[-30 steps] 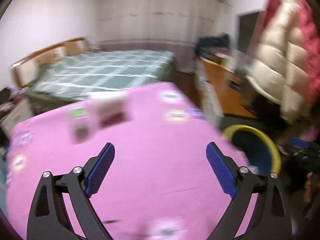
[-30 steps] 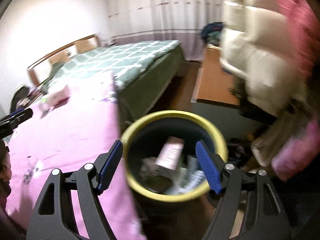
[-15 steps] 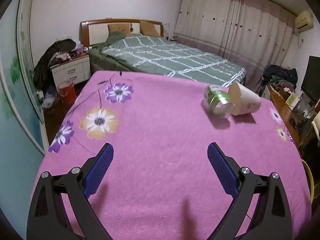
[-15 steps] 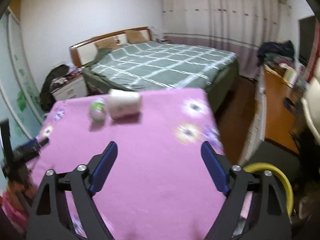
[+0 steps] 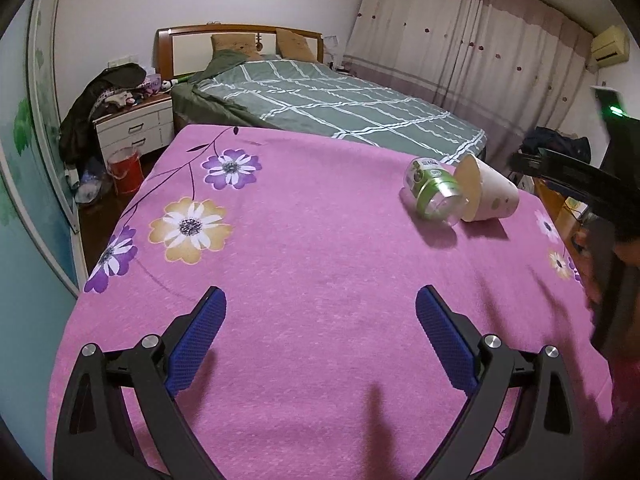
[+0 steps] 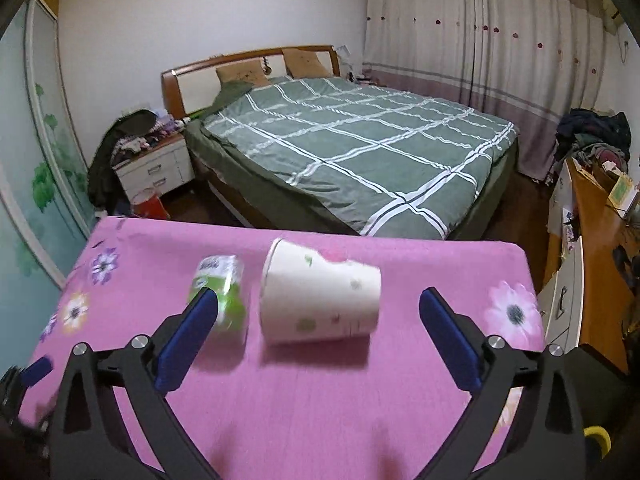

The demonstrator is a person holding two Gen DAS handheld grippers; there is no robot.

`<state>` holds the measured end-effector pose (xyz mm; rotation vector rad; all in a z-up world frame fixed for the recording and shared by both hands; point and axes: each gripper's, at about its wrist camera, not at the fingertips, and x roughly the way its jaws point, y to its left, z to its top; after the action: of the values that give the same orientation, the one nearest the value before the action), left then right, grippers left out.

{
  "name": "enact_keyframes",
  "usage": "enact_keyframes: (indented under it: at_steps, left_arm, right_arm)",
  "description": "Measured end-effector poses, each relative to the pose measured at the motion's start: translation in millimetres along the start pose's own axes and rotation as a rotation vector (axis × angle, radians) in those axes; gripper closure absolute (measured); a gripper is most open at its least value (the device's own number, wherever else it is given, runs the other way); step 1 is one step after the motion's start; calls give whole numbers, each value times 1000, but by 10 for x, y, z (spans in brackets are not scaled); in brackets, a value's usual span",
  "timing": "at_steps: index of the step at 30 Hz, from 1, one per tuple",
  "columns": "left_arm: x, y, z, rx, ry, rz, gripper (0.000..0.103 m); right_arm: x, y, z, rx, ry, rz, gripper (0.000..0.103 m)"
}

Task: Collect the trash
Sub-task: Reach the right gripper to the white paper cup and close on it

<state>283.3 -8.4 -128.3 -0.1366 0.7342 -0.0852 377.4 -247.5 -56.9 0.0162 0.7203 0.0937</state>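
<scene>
A white paper cup (image 6: 320, 290) lies on its side on the pink flowered tablecloth (image 6: 304, 400). A green-labelled plastic bottle (image 6: 220, 292) lies just left of it. My right gripper (image 6: 318, 328) is open and empty, close above the table, with the cup between and just beyond its fingertips. In the left wrist view the bottle (image 5: 434, 192) and cup (image 5: 486, 192) lie at the far right of the cloth (image 5: 300, 280). My left gripper (image 5: 320, 332) is open and empty, over bare cloth, well short of them. The right gripper's body shows at that view's right edge (image 5: 580, 184).
A bed with a green checked cover (image 6: 360, 148) stands beyond the table. A white nightstand (image 6: 154, 168) and a red bucket (image 6: 148, 204) are at the left. A wooden desk (image 6: 592, 240) runs along the right. A yellow bin rim (image 6: 596, 436) peeks at the lower right.
The right gripper has swung from over the yellow bin to the table and closed in on the cup. The left gripper turned from the bin side towards the table and now holds nearly still.
</scene>
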Motion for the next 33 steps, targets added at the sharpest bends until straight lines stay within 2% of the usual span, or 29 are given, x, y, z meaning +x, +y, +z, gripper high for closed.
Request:
enact_keyframes:
  at_steps: [8,17,19,25,33]
  left_arm:
    - [20,-48,11,11,12,-10,9]
    - [10,-121,-1,37,13,-18,9]
    - [5,-131,-2,41,11,-19,9]
    - [-11,-167,-7,56,10,-26,9]
    - [-39,-204,-21,73,3,-30,9]
  right_arm:
    - [585,72,149,-7,81,-57,7]
    - [865,-28,71,13,149,-77,7]
    - [860,-62,26,31,165,-65,21]
    - [449,-160,-163,39,112,-86,23]
    - [-402,-501,-559,56,50,-124,23]
